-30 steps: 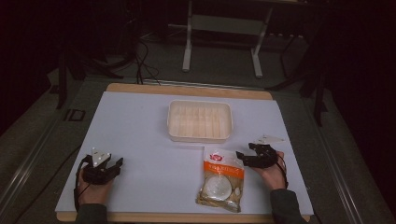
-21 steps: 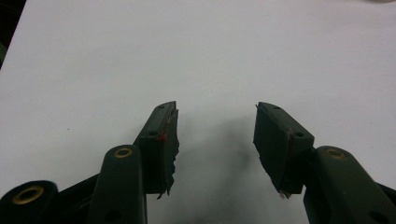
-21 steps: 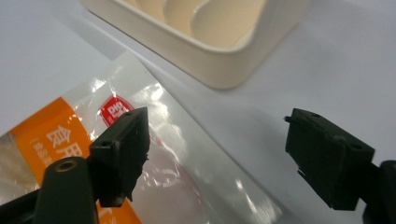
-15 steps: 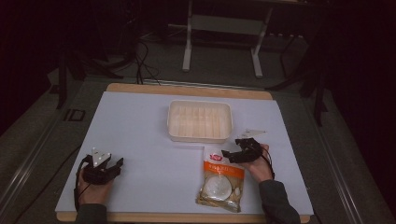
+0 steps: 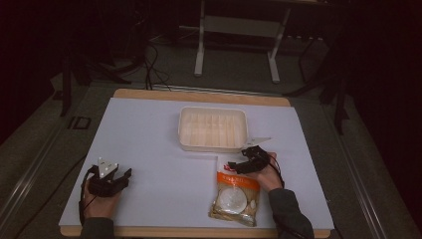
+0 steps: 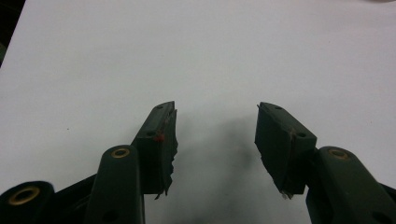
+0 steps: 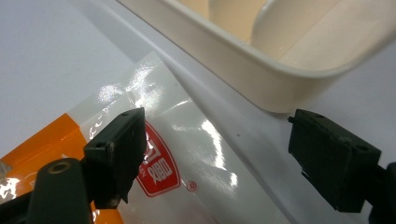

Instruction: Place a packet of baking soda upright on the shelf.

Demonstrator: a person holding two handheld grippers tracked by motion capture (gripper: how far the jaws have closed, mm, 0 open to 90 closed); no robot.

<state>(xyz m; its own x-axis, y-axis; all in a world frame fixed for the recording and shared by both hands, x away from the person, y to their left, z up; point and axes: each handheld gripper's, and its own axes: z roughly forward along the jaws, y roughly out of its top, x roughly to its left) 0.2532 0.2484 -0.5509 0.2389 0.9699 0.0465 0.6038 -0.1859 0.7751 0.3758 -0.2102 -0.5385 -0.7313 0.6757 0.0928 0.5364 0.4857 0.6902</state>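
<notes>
The cream tray (image 5: 213,128) looks empty, perhaps ribbed. The right gripper (image 5: 238,167), jaws spread, has moved left to the packet's (image 5: 235,197) far end. The left gripper (image 5: 121,178) rests spread, unmoved.

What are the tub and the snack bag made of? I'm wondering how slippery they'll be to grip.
The tub looks like smooth cream plastic: rounded moulded rim, soft even sheen. The snack bag looks like glossy plastic film: sharp glare streaks, printed red and orange panels, clear parts showing the contents in the high view. Both are probably fairly slick.
</notes>
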